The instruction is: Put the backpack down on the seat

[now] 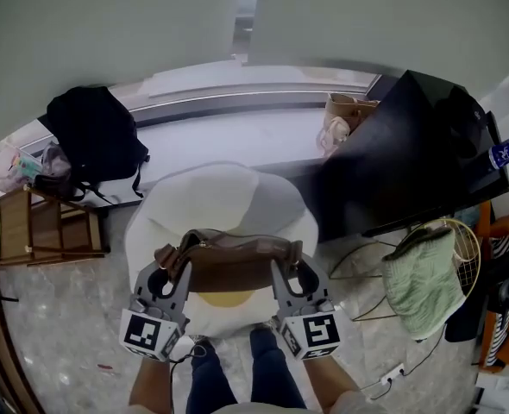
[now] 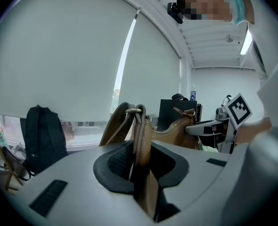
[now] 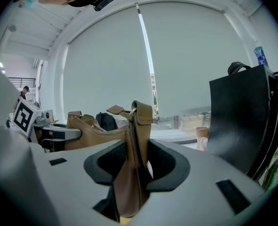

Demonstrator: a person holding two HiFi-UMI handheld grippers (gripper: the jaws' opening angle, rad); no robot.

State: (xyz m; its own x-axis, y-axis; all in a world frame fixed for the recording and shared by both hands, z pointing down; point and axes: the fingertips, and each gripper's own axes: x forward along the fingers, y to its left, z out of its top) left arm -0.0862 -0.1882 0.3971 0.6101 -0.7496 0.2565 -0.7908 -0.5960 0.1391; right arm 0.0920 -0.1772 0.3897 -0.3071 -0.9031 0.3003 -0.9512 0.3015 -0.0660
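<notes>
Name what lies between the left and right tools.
The brown bag spans that stretch, its ends clamped by the left tool and right tool, seen in the head view.

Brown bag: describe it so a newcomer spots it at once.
Find the big white seat at the centre of the head view, below the window ledge. Over its near edge is the brown bag, strung between the left gripper and right gripper, each shut on one end. Unlike the black backpack by the window, it's brown leather and held.

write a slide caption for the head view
Left hand-held gripper and right hand-held gripper hold brown bag over white seat
</notes>
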